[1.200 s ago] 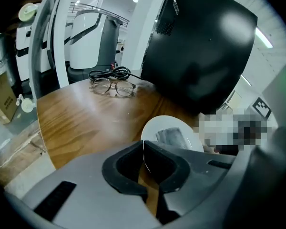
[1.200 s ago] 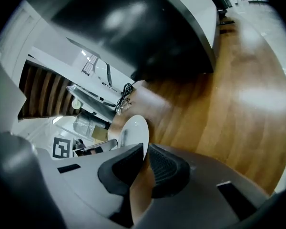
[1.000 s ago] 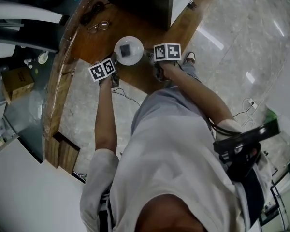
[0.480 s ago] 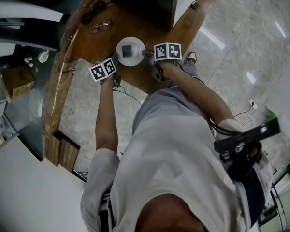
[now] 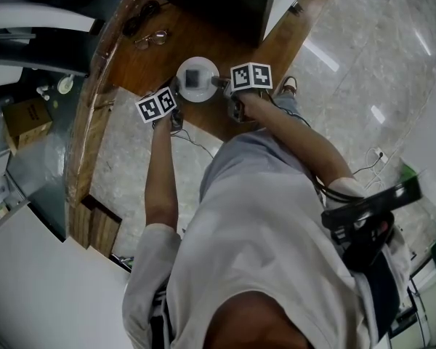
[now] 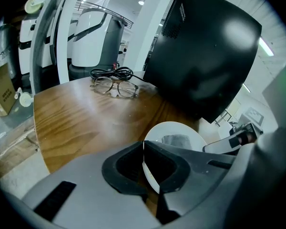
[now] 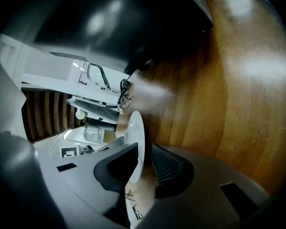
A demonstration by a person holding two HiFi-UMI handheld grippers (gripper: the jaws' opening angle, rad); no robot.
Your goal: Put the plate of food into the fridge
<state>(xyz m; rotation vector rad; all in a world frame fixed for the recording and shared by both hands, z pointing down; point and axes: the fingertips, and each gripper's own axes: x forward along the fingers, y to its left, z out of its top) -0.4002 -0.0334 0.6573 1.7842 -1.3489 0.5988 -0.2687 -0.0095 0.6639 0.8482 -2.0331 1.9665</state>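
A white plate [image 5: 198, 78] carrying a grey piece of food [image 5: 193, 76] is over the wooden counter [image 5: 142, 64], between my two grippers. My left gripper [image 5: 176, 90] is shut on the plate's near-left rim; the rim [image 6: 150, 175] runs between its pads, with the food [image 6: 177, 140] beyond. My right gripper [image 5: 219, 82] is at the opposite rim. In the right gripper view the plate [image 7: 135, 132] stands edge-on between its jaws [image 7: 145, 161], against one pad, with a dark gap to the other. I cannot tell whether the plate rests on the wood.
A black appliance [image 5: 203, 2] looms just beyond the plate, also large in the left gripper view [image 6: 205, 56]. Eyeglasses [image 6: 114, 86] and a coiled black cable [image 6: 112, 73] lie farther left on the counter. The counter's curved edge [image 5: 91, 100] drops to a stone floor [image 5: 127, 158].
The plate and both grippers have shifted slightly toward the black appliance. The person's arms followed them.
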